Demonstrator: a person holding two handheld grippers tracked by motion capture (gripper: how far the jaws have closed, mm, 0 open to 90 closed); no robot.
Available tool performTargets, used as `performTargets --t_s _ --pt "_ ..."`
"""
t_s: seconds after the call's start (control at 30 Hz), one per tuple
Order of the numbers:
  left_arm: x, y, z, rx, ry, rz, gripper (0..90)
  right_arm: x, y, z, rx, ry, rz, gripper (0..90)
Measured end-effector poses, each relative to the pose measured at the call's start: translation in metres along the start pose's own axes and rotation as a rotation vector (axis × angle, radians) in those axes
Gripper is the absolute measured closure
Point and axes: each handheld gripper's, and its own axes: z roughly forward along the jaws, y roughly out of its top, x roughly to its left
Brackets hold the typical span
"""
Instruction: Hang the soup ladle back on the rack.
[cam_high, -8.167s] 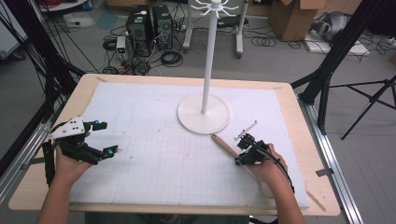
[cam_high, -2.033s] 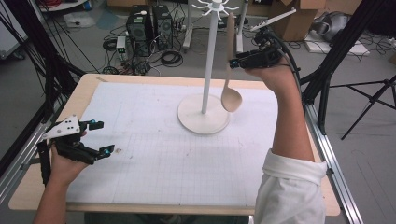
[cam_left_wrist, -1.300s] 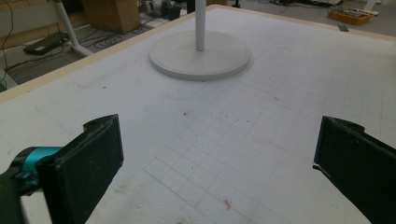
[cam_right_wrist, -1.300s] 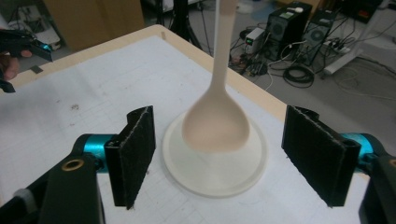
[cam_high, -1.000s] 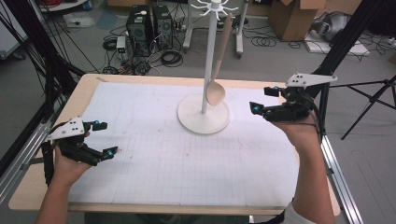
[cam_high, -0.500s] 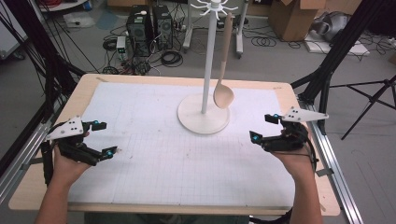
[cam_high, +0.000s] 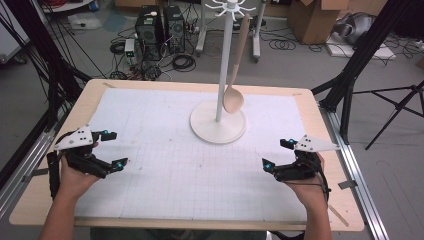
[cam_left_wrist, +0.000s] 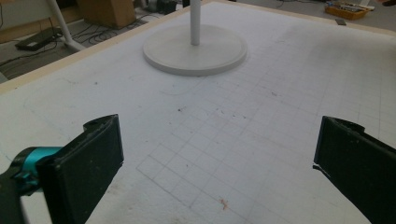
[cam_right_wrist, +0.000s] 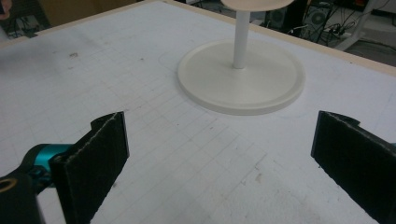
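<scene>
Both pairs of black padded jaws stand spread wide with nothing between them: the left gripper (cam_high: 111, 149) rests low near the table's left edge, and the right gripper (cam_high: 277, 154) sits at the near right, each held by a hand coming up from the bottom of the high view. Half a second ago the right gripper was a little farther out and higher; a second before that it was up beside the stand, and two seconds ago it was raised at the top hooks with the spoon in its grasp. Now it has drawn back to the table, released, matching the left one, which has not shifted at all. Between them lies the white gridded paper sheet (cam_high: 170, 165) over the pale wooden tabletop (cam_high: 320, 120), marked with small specks. Farther on stands the white hook stand with a round flat base (cam_high: 218, 122), and from one of its top prongs hangs the long light wooden spoon (cam_high: 234, 98), bowl down, just beside the pole and above the base. I would judge the hanging done and the hands at rest. The hook itself is too small to see how the handle sits on it. In the right gripper view the spoon's bowl is cut off at the top edge, and the pole runs out of both gripper views.
</scene>
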Motion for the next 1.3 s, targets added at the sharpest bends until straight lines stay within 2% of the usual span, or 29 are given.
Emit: performTargets --t_s 0.1,0.6,0.73,0.77,1.3 --pt "0.0009 -0.0012 0.0029 0.009 -0.007 0.001 1.7 -0.0013 -0.004 0.0043 0.027 -0.001 0.005 2.0" --pt "0.0003 0.0005 0.0031 0.002 -0.01 -0.002 1.7 -0.0082 -0.0106 0.0068 0.029 -0.003 0.04 0.2" --pt "-0.0005 0.0009 0.0038 0.0 -0.016 0.003 1.7 -0.0088 -0.0103 0.007 0.022 -0.005 0.034 0.2" --pt "-0.0002 -0.0001 0.0041 0.003 -0.019 0.003 1.7 -0.0086 -0.0101 0.007 0.024 0.002 0.047 0.2" --pt "-0.0013 -0.0009 0.0069 0.017 -0.017 0.001 1.7 -0.0079 -0.01 0.0071 0.027 0.013 0.045 0.3"
